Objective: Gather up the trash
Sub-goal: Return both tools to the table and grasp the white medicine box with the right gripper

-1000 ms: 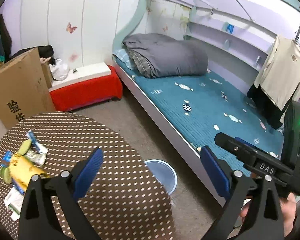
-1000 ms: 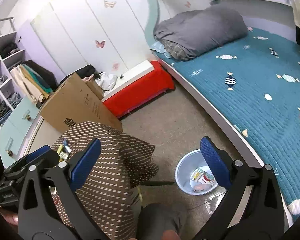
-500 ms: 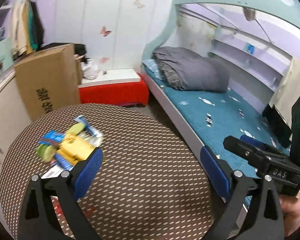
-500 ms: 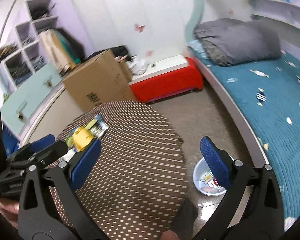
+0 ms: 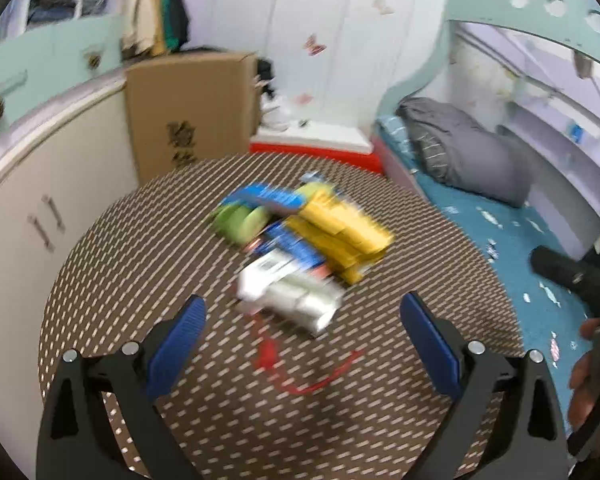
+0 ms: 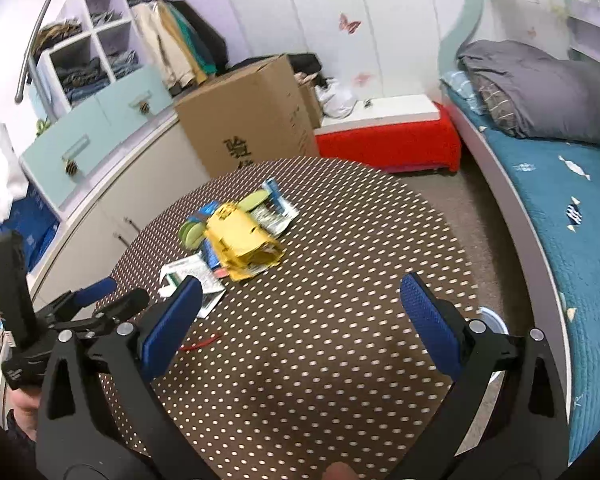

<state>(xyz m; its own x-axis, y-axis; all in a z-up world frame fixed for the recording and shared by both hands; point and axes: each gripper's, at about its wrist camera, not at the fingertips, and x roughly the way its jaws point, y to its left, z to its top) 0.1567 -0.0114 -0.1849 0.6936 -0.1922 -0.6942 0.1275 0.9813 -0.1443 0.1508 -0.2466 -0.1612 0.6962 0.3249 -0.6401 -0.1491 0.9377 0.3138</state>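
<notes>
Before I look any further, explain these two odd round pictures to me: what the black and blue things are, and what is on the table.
No robot here: a person holds a pair of hand tongs in each hand, each carrying a wide-angle camera looking along its blue pads. One picture is from the left tongs, the other from the right tongs. Both are open and hold nothing. On the round dotted table lies a trash pile: a yellow wrapper, white packets, green pieces and a red strip. A bin's rim shows past the table's edge.

Two large black Chinese characters are printed on the side of the cardboard box (image 6: pixel 249 120); the top one reads 验.
</notes>
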